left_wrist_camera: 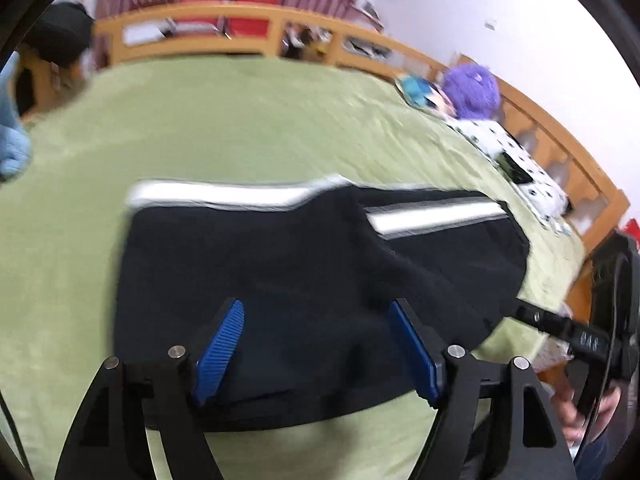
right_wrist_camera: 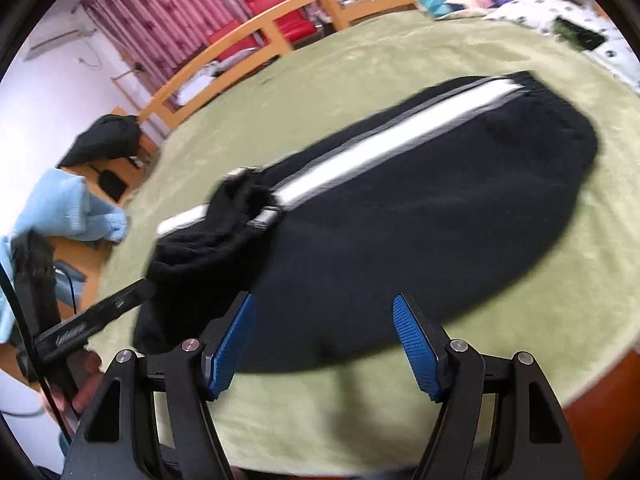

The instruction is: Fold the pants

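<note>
A: What are the fingers doing?

B: The left gripper (left_wrist_camera: 316,348) is standing with its blue pads (left_wrist_camera: 218,354) spread apart, nothing between them. It is hanging over the near edge of the black pants (left_wrist_camera: 320,272), not gripping the cloth.

A: And the other one?

B: The right gripper (right_wrist_camera: 324,348) is also holding its blue pads (right_wrist_camera: 416,344) wide apart and empty, pointing down at the near hem of the same pants (right_wrist_camera: 420,216).

A: Where are the pants lying?

B: They are lying folded on the green blanket (left_wrist_camera: 240,120) that is covering the bed, white side stripes (right_wrist_camera: 384,148) showing along the far edge. In the right wrist view one end is sitting bunched up at the left, with a cuff folded over the stripe.

A: Anything further out?

B: A wooden bed rail (left_wrist_camera: 248,16) is running along the far side, a purple plush toy (left_wrist_camera: 472,88) and a spotted pillow (left_wrist_camera: 516,160) are sitting at the head, and red-patterned curtains (right_wrist_camera: 168,8) are hanging behind. The views are blurring slightly.
</note>
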Demonstrator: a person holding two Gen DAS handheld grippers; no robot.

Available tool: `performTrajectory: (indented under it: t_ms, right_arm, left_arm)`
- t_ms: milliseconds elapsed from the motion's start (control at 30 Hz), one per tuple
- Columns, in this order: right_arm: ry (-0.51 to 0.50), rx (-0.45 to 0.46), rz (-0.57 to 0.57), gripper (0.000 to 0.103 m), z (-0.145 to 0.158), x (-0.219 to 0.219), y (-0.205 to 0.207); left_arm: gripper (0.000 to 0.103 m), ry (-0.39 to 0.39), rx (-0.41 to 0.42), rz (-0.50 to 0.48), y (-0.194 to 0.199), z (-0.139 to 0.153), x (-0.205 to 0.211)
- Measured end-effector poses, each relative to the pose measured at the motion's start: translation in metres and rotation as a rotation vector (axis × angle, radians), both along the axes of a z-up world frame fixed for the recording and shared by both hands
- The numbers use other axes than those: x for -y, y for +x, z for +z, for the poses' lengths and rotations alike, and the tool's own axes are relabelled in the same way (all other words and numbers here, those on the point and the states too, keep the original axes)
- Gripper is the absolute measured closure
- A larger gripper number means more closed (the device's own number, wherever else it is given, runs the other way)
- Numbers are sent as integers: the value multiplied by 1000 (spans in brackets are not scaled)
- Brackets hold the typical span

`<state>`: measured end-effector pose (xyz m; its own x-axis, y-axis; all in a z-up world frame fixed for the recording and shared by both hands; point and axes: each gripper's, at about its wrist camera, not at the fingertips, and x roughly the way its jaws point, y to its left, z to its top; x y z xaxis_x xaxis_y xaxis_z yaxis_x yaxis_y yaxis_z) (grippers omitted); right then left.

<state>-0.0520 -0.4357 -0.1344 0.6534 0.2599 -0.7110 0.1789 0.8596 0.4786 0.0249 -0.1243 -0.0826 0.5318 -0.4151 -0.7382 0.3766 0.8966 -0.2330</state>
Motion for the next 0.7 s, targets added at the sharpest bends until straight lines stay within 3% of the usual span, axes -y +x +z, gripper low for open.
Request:
performTrajectory:
  t_ms: [167,200,233,367,400,433,467,533,600,700]
  right_arm:
    - [57,6,81,31,-6,-39,48]
    - [60,0,89,25,-10,-45,56]
    - [55,-18,92,20,-16,-51,65]
    - [90,-135,107,21,-51,-66,98]
    - [83,-147,112,29,-58,-71,102]
    - [75,-146,132,63,-60,-76,105]
    - [46,-142,167,78,-58,-82,107]
    - [48,-25,170,85,-34,-76,100]
    - [127,70,138,85,-8,-54,86]
    - [23,23,119,83,-13,-48,80]
  left_arm:
    - [29,45,23,141,0,6,-65]
    - [29,40,9,162,1,4,-79]
    - [29,32,-3,179,2,1,-87]
    - [29,-30,-75,244,6,-17,-121]
    - [29,-42,-84,254,6,-22,-130]
    - [29,-52,-97,268,8,-26,-137]
    - [29,-58,-106,277,10,-29,-142]
    - [29,-69,-111,283,12,-33,-147]
    - [29,-83,-106,280,12,-33,-152]
    - [29,-114,-98,259,14,-36,-146]
